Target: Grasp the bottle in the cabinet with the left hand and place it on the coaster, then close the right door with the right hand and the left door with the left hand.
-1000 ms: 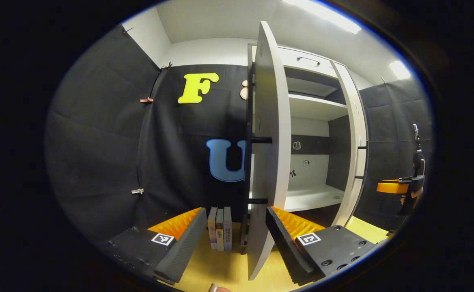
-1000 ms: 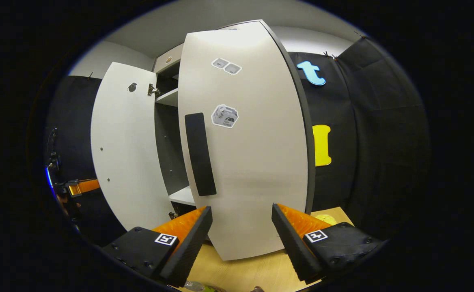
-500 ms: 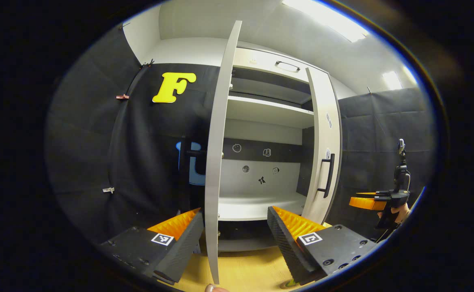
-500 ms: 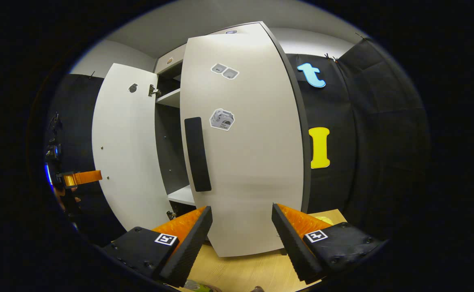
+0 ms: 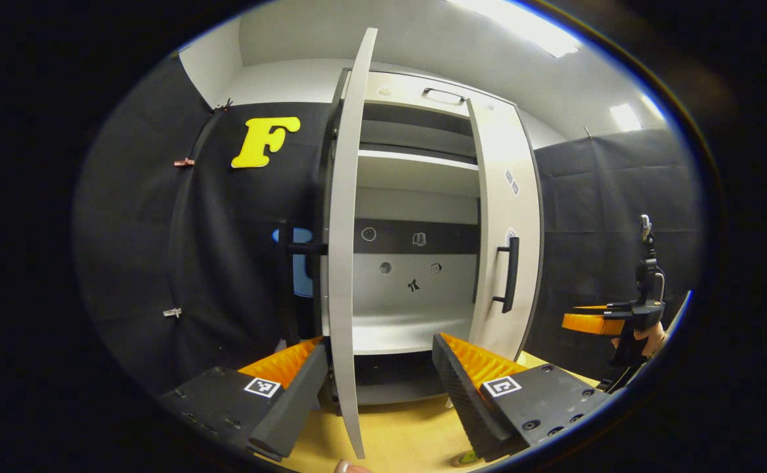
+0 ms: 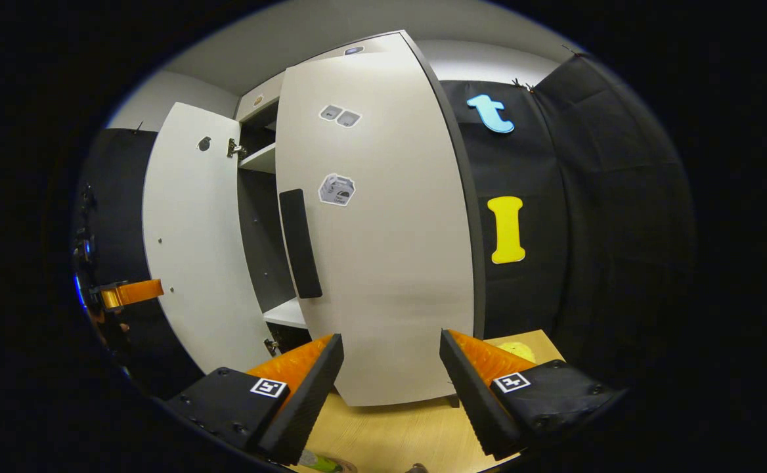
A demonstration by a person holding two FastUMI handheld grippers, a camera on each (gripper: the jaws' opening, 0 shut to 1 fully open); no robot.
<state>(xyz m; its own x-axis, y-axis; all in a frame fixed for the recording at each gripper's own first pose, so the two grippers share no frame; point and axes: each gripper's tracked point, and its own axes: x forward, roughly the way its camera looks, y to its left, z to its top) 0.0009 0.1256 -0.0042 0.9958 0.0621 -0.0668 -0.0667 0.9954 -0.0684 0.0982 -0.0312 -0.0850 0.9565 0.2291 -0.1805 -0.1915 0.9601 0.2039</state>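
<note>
Left gripper [image 5: 378, 387]: jaws spread, straddling the near edge of the left door [image 5: 344, 263] without clear contact. Right gripper [image 6: 389, 387]: jaws spread, holding nothing, facing the right door [image 6: 383, 263]. At the near edge of the wooden table [image 6: 396, 437], a green-and-clear item, possibly the bottle [image 6: 318, 462], is partly cut off. One cabinet [image 5: 416, 197] stands beyond, with two doors, both ajar, two bare shelves and two black handles [image 5: 507, 272]. One yellow coaster [image 6: 518, 350] lies far right.

no legible text, stickers on the right door [image 6: 373, 217] too small to read
</note>
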